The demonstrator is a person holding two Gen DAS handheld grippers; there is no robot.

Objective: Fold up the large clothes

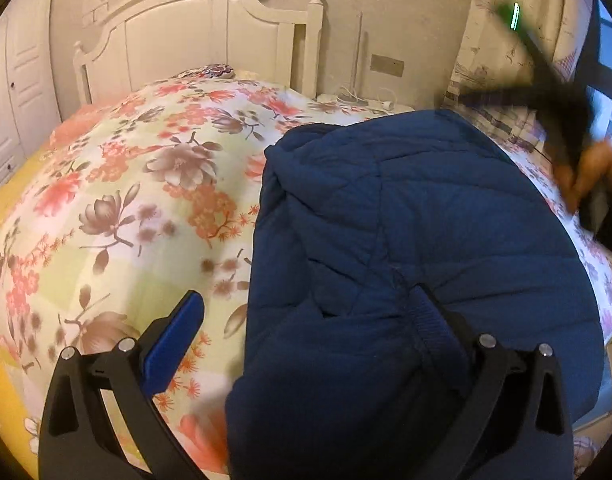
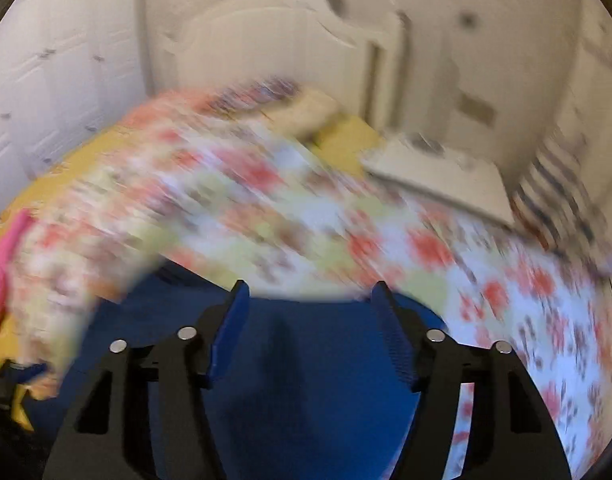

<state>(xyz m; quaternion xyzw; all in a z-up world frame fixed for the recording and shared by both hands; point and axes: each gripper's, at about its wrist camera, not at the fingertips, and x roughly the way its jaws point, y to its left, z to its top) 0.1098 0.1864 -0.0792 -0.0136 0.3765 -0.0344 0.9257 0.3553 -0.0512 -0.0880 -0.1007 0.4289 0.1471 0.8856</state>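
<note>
The navy quilted jacket (image 1: pixel 417 248) lies spread on the floral duvet (image 1: pixel 138 184) of the bed, flat for folding. The left tongs (image 1: pixel 302 320) straddle its edge, wide apart. The right tongs (image 2: pixel 309 300) hover half-open above its fabric, gripping nothing.

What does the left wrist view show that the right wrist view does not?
Only the left wrist view shows the left gripper, jaws spread, the right gripper from outside in a hand, and a window. Only the right wrist view, heavily blurred, shows something pink at its left edge. Both share the navy padded jacket, the floral quilt, the white headboard and the wardrobe doors.
</note>
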